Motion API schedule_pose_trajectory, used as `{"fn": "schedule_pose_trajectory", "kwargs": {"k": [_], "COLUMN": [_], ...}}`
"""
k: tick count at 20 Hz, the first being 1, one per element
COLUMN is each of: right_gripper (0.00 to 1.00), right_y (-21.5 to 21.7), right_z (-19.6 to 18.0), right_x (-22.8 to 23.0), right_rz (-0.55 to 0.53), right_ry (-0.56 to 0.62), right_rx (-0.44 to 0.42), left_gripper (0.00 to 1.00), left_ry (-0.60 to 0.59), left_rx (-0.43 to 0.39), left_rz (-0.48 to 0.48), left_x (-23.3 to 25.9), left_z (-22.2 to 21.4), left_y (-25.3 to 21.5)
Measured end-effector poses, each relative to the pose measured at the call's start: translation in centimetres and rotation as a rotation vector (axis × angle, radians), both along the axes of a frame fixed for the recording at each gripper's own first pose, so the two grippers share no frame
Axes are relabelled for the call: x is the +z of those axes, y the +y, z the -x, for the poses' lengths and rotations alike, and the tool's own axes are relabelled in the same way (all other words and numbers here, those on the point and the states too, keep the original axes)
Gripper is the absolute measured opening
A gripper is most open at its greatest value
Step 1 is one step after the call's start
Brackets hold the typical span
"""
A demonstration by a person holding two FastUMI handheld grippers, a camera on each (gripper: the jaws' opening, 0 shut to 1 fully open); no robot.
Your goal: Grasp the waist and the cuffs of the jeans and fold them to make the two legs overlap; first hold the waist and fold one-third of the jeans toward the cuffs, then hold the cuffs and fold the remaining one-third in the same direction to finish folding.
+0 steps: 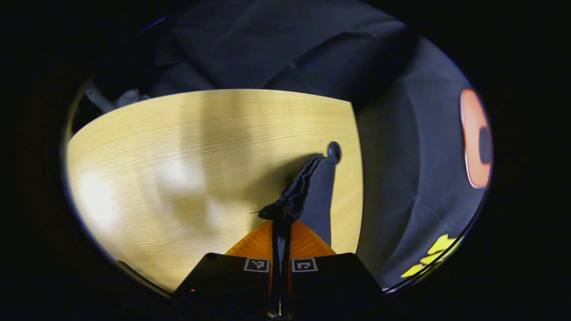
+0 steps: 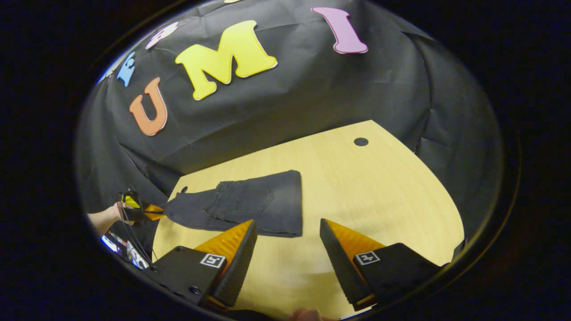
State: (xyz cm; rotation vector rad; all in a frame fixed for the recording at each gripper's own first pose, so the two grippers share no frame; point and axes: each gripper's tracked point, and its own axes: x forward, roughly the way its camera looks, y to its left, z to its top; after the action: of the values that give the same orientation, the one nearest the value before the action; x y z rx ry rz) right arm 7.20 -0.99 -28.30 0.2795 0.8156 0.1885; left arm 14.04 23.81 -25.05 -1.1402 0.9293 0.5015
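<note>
Right gripper view shows the jeans lying on the table, waist third folded over, left gripper pinching the cuffs, right gripper spread and idle; best carry the cuffs low, edges aligned.

In the right gripper view we see the jeans lying on the table, nearer its left end, waist part folded over the legs. Our left gripper sits at their left end. Our right gripper hangs before them. A round hole lies behind, to the right.
</note>
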Motion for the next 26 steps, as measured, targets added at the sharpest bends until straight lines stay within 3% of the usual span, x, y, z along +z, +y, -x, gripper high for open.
{"fn": "schedule_pose_trajectory", "kwargs": {"k": [5,9,11,14,17,22,26], "right_gripper": [0.89,0.89,0.89,0.89,0.89,0.89,0.89], "right_y": [-0.4,-0.8,-1.5,-2.4,-4.7,-8.4,-10.3], "right_z": [2.3,3.3,3.9,4.8,6.2,8.4,9.5], "right_x": [3.5,5.9,6.5,6.4,6.0,4.8,4.0], "right_rz": [0.041,0.058,0.063,0.058,0.067,0.105,0.143], "right_ry": [-0.072,-0.128,-0.144,-0.125,-0.104,-0.041,0.001], "right_rx": [0.043,0.042,0.025,-0.014,-0.055,-0.129,-0.147], "left_gripper": [0.04,0.04,0.04,0.04,0.04,0.04,0.04], "left_ry": [-0.182,-0.399,-0.503,-0.600,-0.625,-0.565,-0.527], "left_rx": [-0.299,-0.521,-0.655,-0.851,-1.014,-1.140,-1.192], "left_rz": [-0.294,-0.444,-0.508,-0.544,-0.565,-0.634,-0.788], "left_x": [9.7,18.1,19.6,19.0,15.8,8.0,2.9], "left_z": [-0.2,-1.1,-0.7,1.8,3.8,4.9,5.0], "left_y": [-4.9,-11.8,-18.7,-28.7,-35.4,-41.7,-44.0]}}
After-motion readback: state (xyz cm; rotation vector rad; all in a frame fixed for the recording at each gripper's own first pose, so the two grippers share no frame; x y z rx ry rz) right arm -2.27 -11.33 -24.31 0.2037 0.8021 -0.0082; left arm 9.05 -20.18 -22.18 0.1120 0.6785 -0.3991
